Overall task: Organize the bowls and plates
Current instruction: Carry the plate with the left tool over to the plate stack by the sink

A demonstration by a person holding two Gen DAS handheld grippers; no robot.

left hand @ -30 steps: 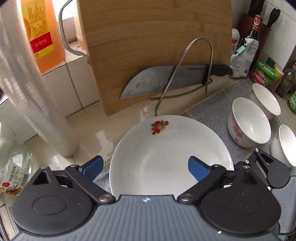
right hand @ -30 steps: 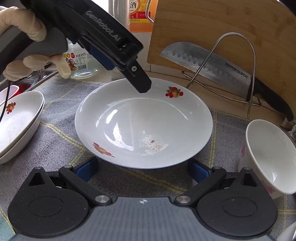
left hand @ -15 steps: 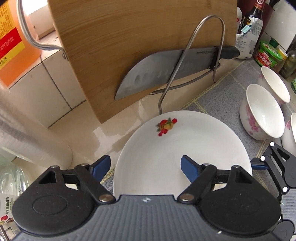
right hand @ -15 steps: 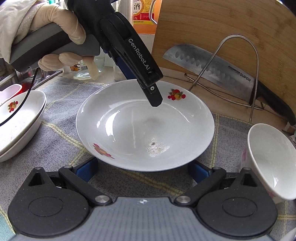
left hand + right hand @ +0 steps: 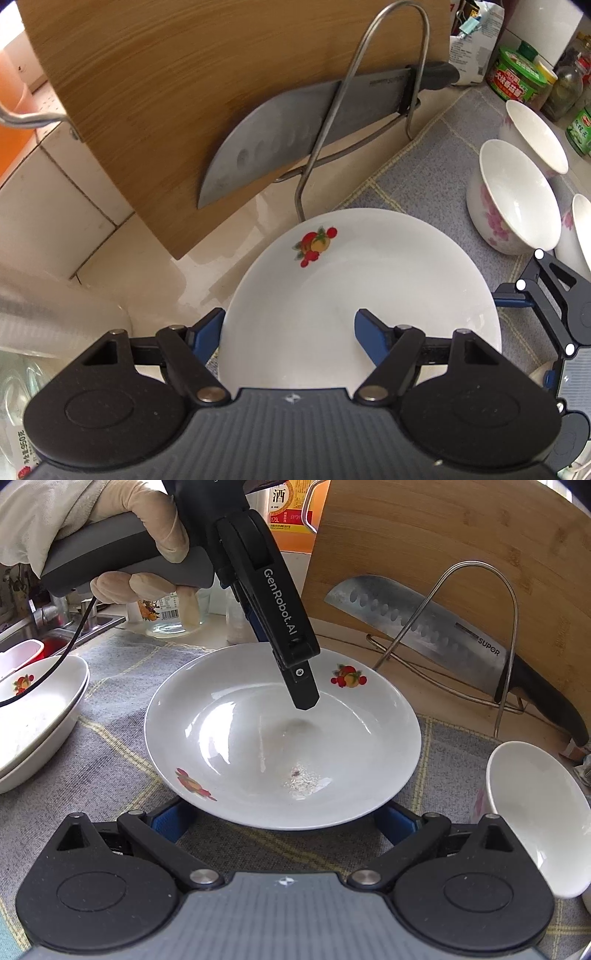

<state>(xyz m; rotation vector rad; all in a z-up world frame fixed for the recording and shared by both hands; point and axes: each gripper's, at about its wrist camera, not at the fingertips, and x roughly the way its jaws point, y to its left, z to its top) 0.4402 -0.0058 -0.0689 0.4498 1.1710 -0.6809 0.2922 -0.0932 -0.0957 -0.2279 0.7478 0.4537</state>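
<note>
Far left: stacked white plates [image 5: 40,716] on grey mat [image 5: 110,746]. Centre: fruit-print plate [image 5: 282,738]; left gripper [image 5: 288,328] straddles its far-left rim, jaws just closing, pads not visibly pressing. Right gripper [image 5: 284,821] spread wide at the near rim. Right: white bowl [image 5: 535,823].

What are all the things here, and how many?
Fruit-print plate: one, white, middle of mat.
Stacked plates: two, white, left on mat.
Bowls: three, white with pink flowers, right of plate.
Mat: one, grey checked, under dishes.
Cutting board: one, wooden, leaning behind.
Knife: one, steel, in wire rack.
Wire rack: one, silver, before board.
Orange bottle: one, at back.
Left gripper: one, black, jaws just closing, plate's far rim between them, unpinched.
Right gripper: one, black, open by plate's near rim.
Gloved hand: one, pale, holding left gripper.
</note>
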